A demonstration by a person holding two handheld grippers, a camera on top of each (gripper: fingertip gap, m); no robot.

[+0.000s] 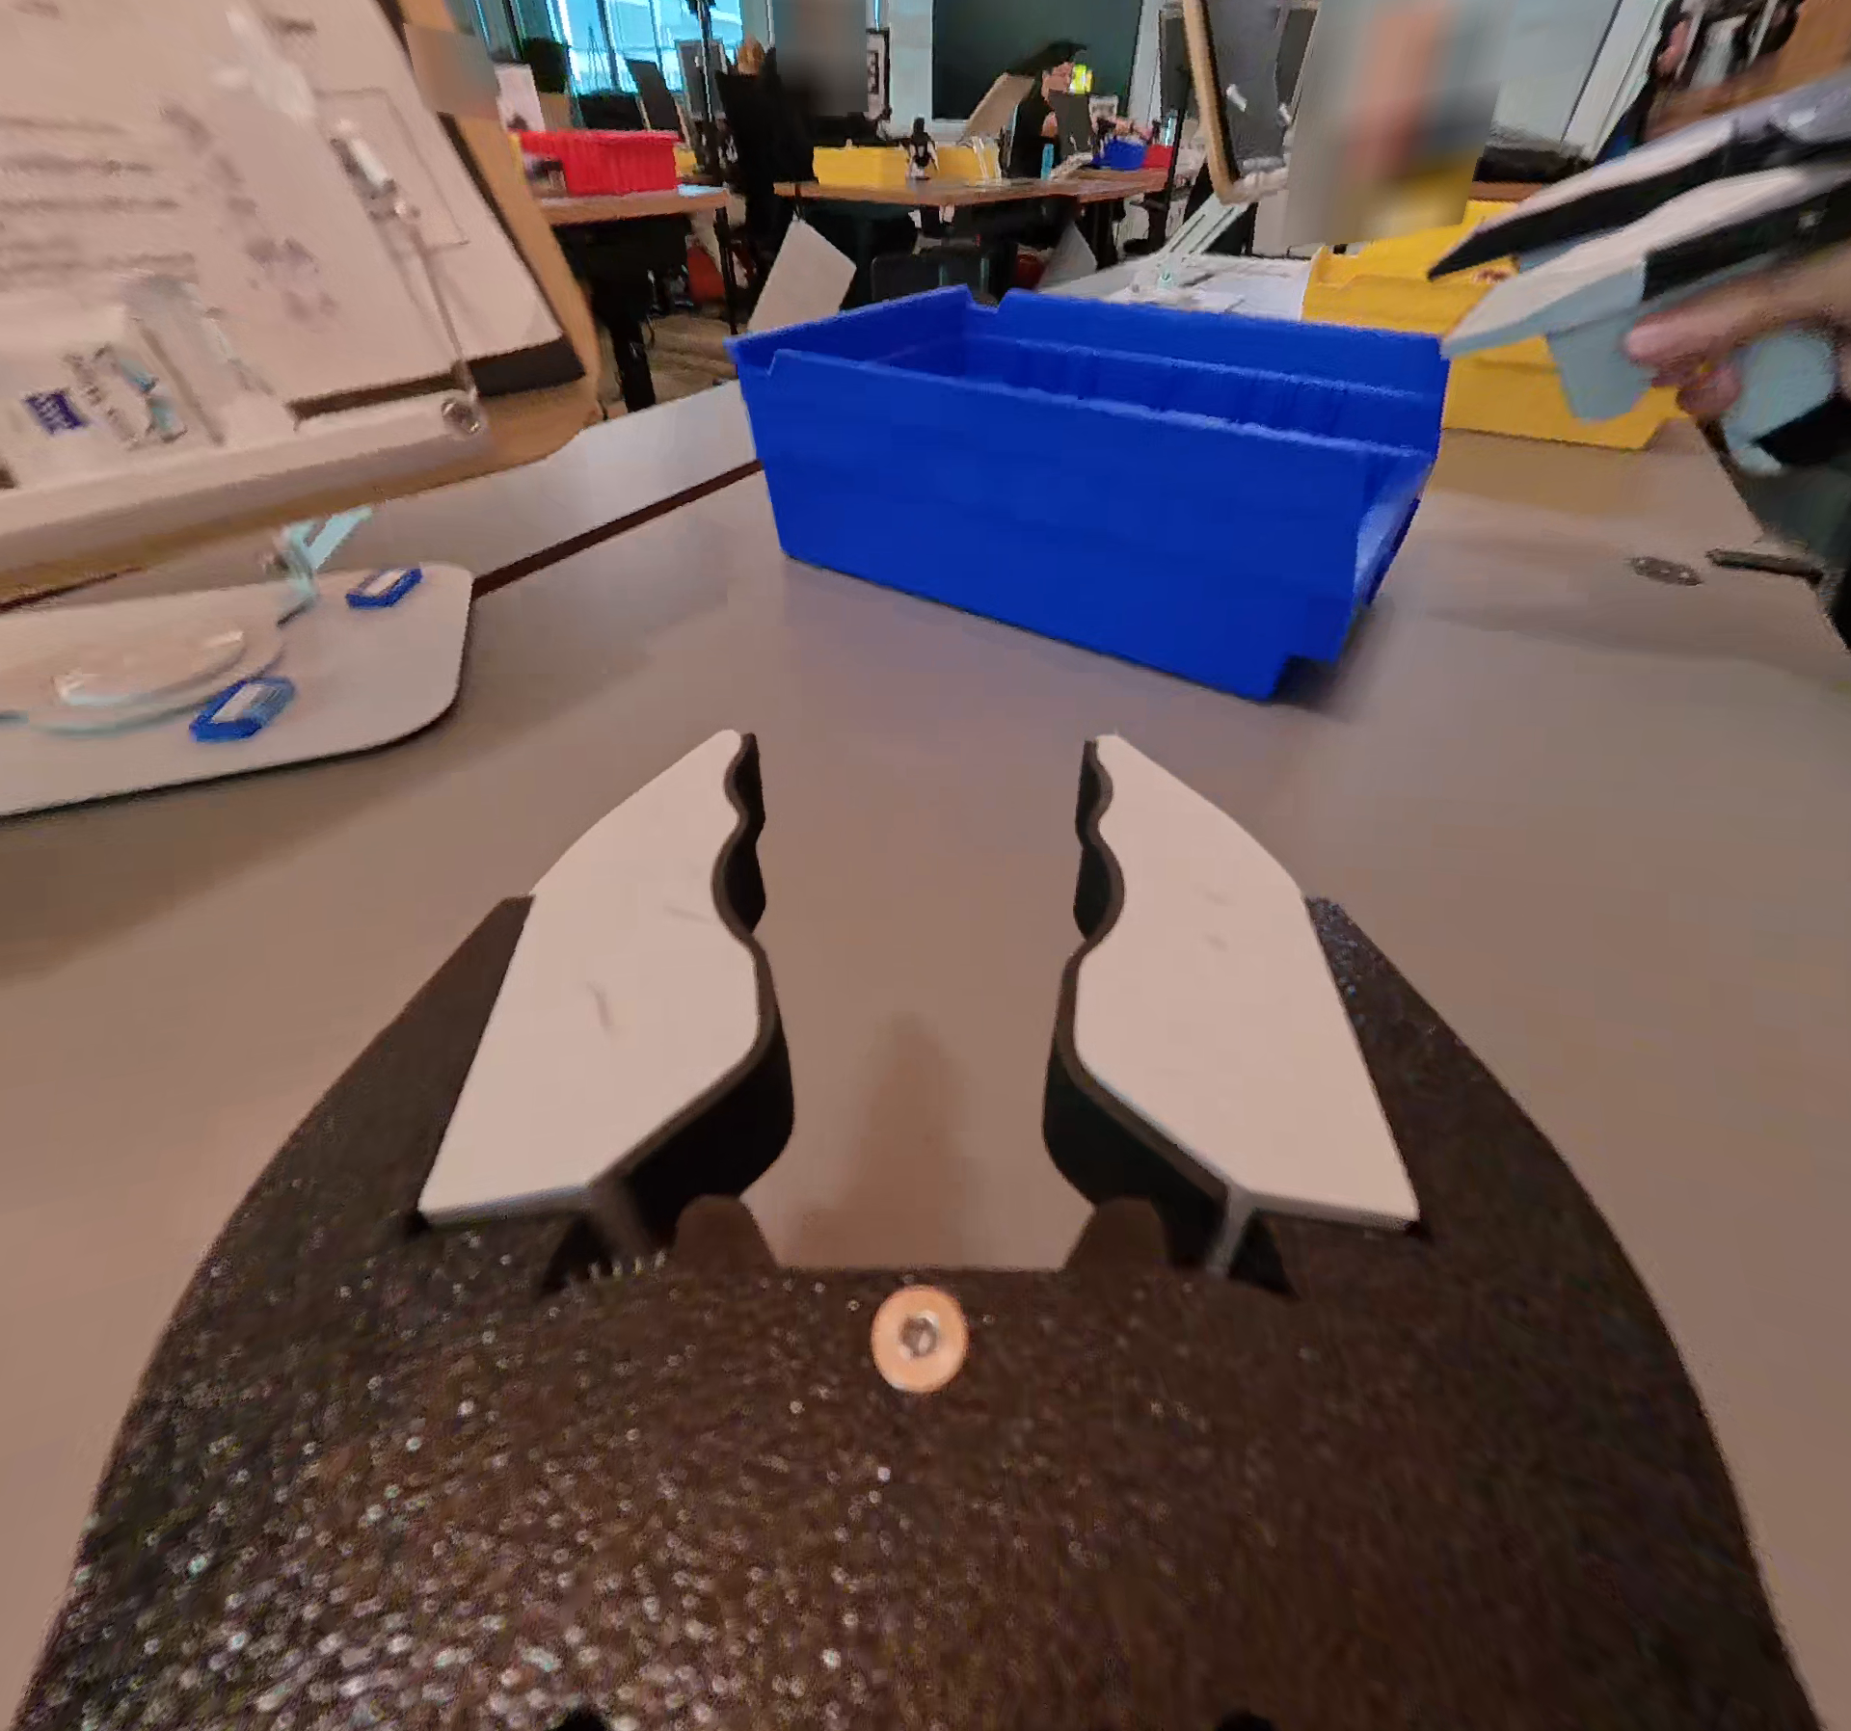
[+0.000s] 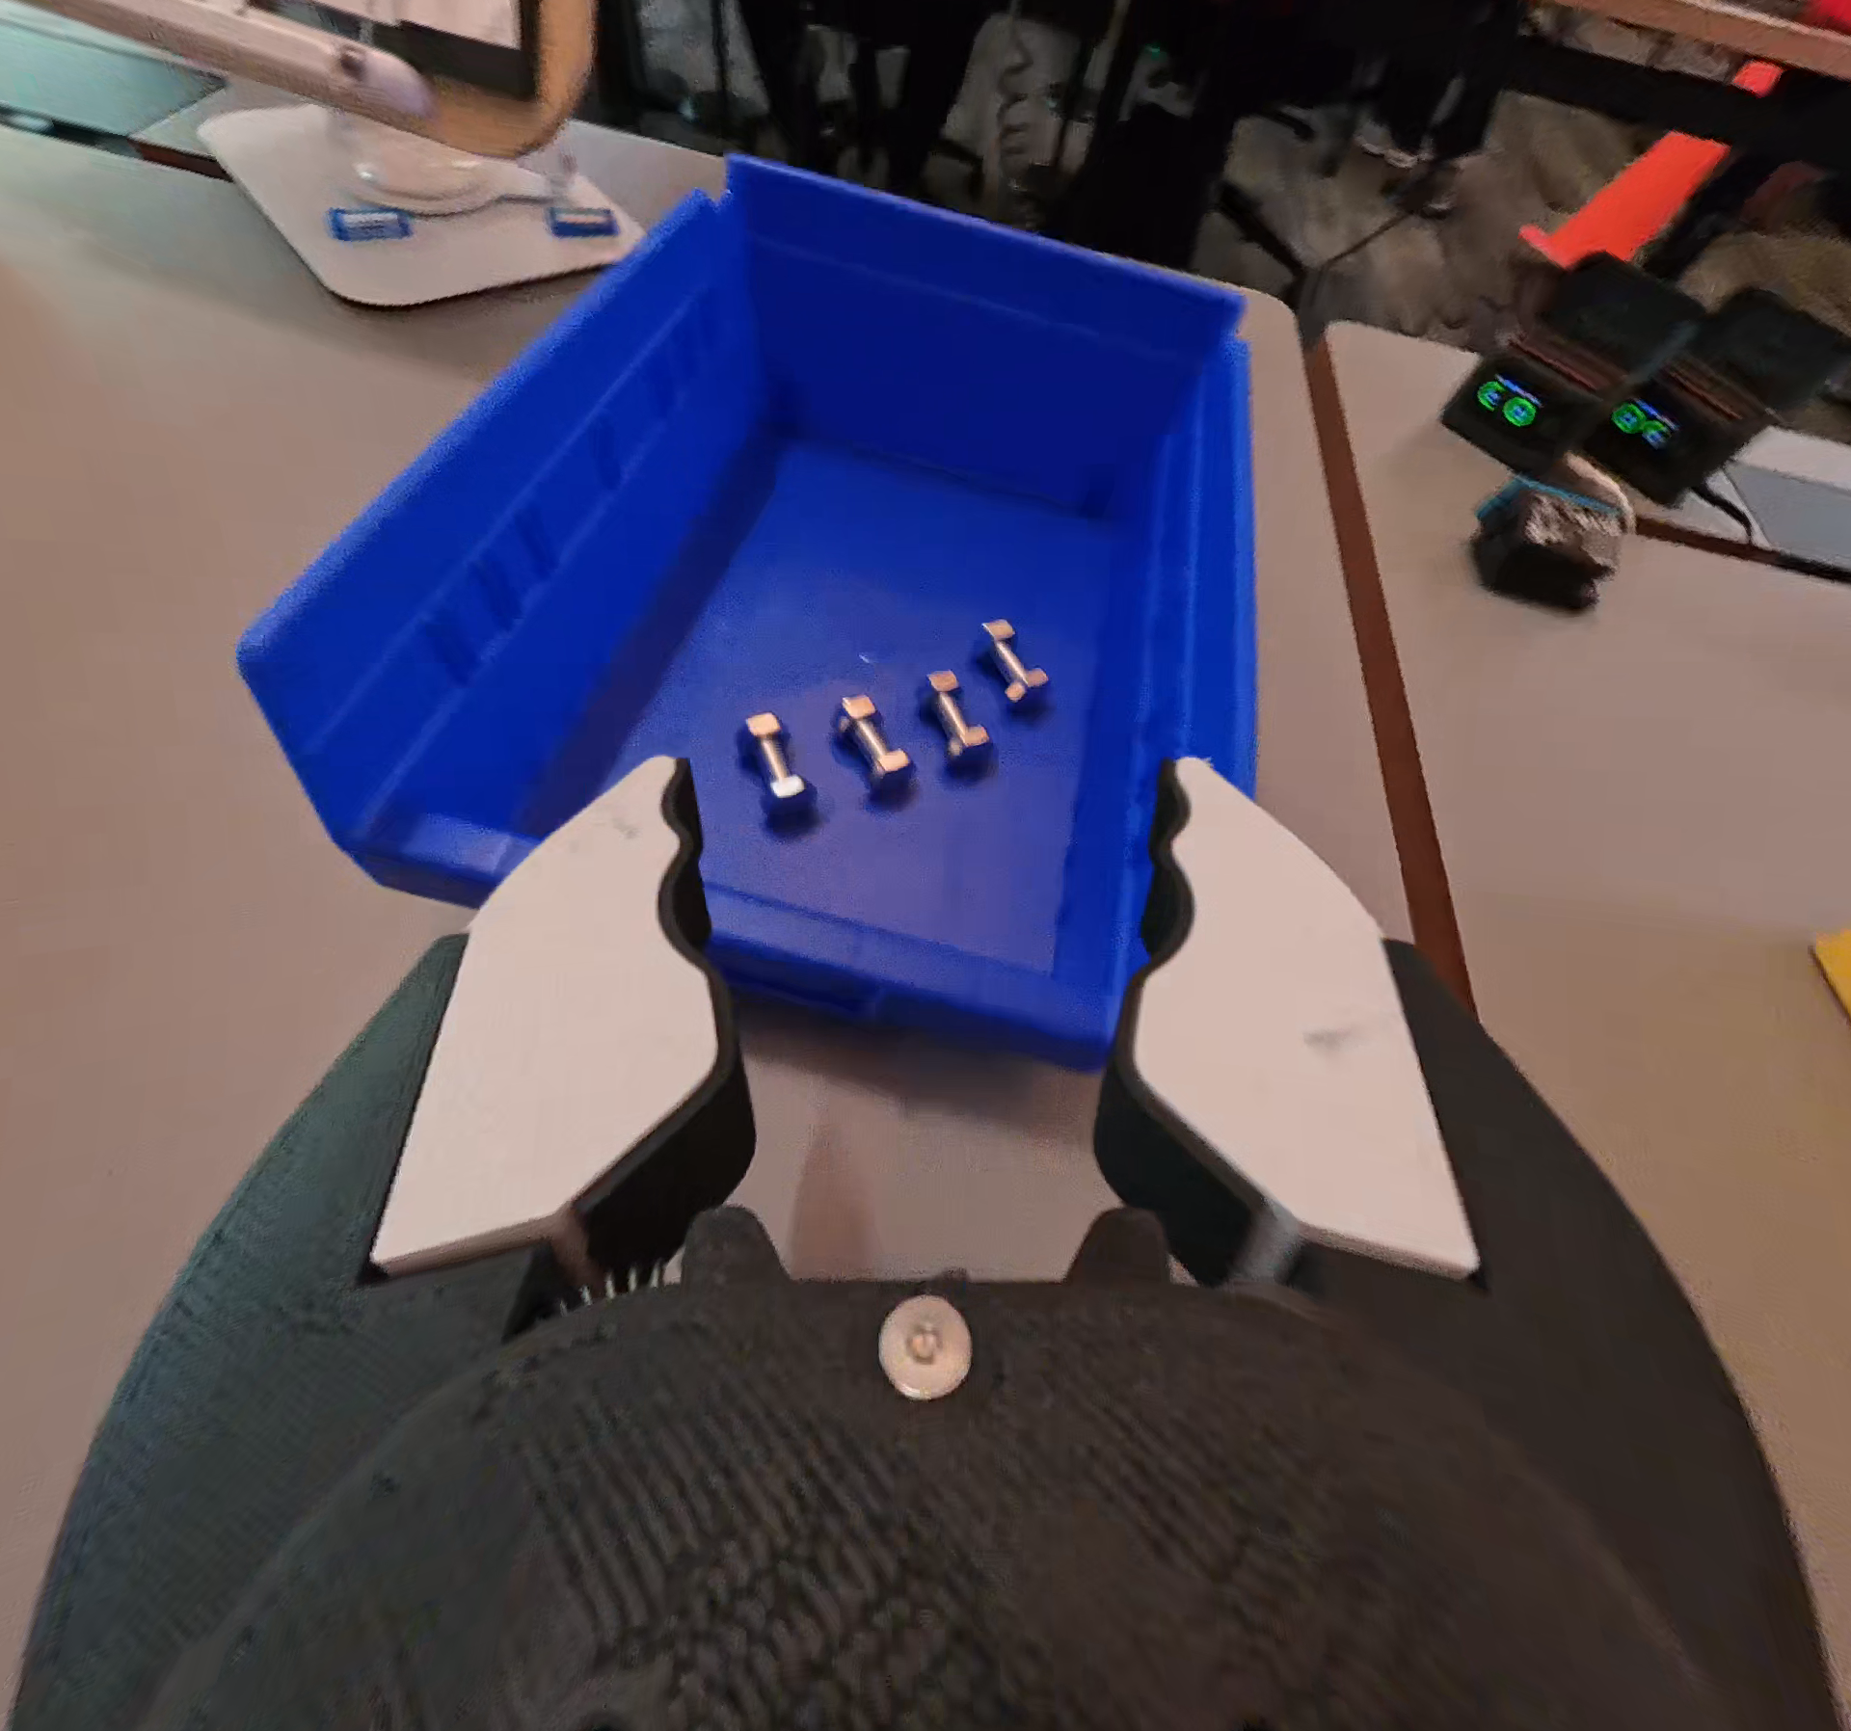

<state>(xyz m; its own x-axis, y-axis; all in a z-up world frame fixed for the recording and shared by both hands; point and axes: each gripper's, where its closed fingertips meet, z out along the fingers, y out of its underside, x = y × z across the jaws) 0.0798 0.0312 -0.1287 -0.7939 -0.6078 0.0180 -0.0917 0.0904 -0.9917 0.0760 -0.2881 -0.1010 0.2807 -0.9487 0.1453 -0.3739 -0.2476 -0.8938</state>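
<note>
A blue plastic bin (image 2: 481,581) stands on the grey table (image 2: 150,581). Several small metal bolts with nuts (image 2: 876,747) lie in a row on its floor. My right gripper (image 2: 921,782) hovers above the bin's near end, jaws wide open and empty. My left gripper (image 1: 916,752) is low over the bare table (image 1: 1502,882), jaws open and empty, with the same bin (image 1: 1082,491) some way ahead of it. The right gripper also shows in the left wrist view (image 1: 1442,306) at the far right, held by a hand, above the bin's right end.
A tilted board on a white stand (image 1: 230,672) with small blue tags is at the left. A yellow bin (image 1: 1522,391) lies behind the blue one. Black devices with green lights (image 2: 1583,411) sit on the neighbouring table at the right. A dark seam (image 2: 1372,632) divides the tables.
</note>
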